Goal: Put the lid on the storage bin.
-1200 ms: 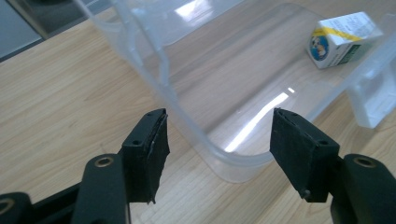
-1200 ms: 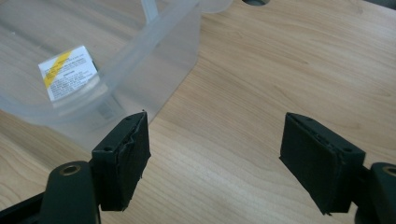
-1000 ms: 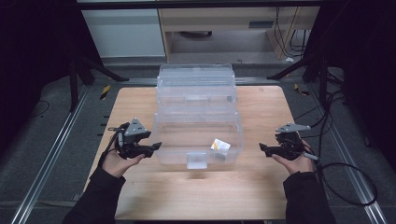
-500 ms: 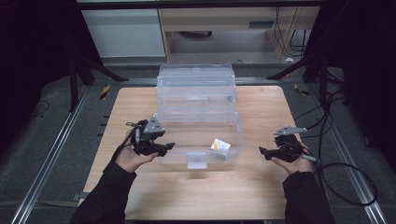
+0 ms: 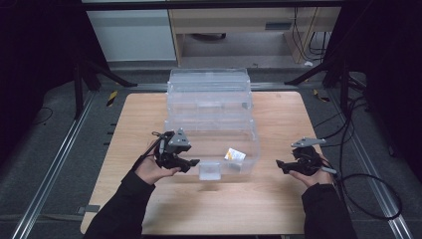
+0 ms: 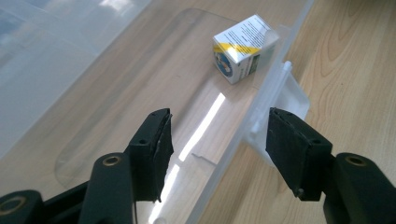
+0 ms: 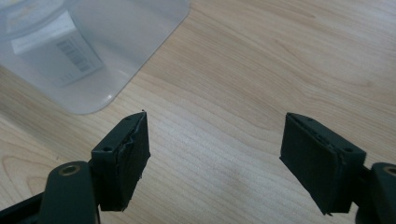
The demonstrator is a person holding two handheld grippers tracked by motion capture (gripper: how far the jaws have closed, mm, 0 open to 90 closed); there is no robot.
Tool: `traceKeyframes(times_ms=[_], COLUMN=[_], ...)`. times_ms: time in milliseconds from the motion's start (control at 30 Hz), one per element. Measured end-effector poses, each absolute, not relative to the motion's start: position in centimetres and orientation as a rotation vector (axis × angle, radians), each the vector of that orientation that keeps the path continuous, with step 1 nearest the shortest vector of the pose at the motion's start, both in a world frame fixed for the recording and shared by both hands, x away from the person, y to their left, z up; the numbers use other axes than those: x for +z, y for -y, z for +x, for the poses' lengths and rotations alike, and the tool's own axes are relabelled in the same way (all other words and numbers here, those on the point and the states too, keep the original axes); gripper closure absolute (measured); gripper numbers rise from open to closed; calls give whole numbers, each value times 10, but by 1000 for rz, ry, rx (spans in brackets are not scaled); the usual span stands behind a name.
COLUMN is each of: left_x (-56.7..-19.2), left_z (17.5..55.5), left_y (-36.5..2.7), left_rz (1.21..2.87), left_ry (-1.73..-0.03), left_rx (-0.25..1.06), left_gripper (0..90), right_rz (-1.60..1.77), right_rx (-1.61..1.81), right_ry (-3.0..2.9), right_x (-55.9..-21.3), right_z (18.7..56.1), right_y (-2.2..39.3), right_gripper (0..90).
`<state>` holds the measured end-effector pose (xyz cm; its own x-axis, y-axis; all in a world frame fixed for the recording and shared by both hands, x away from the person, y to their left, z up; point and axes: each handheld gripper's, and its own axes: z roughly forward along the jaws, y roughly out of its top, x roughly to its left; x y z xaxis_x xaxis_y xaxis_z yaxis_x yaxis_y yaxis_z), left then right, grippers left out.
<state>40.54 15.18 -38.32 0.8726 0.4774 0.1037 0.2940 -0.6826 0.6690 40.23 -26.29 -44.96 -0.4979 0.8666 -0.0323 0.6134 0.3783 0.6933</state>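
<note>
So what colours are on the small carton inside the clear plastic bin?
The small printed cardboard carton is white with a yellow band and dark blue print, clearest in the left gripper view.

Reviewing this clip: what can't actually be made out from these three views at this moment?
- Print on the small box in the clear bin: too small in the high view, too fine in the left gripper view.
- Bin's barcode label: blurred through the plastic wall, right gripper view.
- Right gripper: the high view is too small to show the gap between its jaws.
</note>
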Motion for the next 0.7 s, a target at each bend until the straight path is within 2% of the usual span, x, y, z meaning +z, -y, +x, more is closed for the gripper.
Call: traceKeyframes(times_ms=[433,700], left_x=[-398,-411], left_z=[413,421], left_y=[-130,-117], left_rz=[2452,2520], left_ry=[-470,-427], left_rx=[239,178], left_gripper=[459,537], right_rz=[1279,1278], right_rx=[865,857], right_ry=[-2279,-2284], right_x=[-455,-456], right_z=[405,407], right_y=[264,264], right_gripper=[239,240])
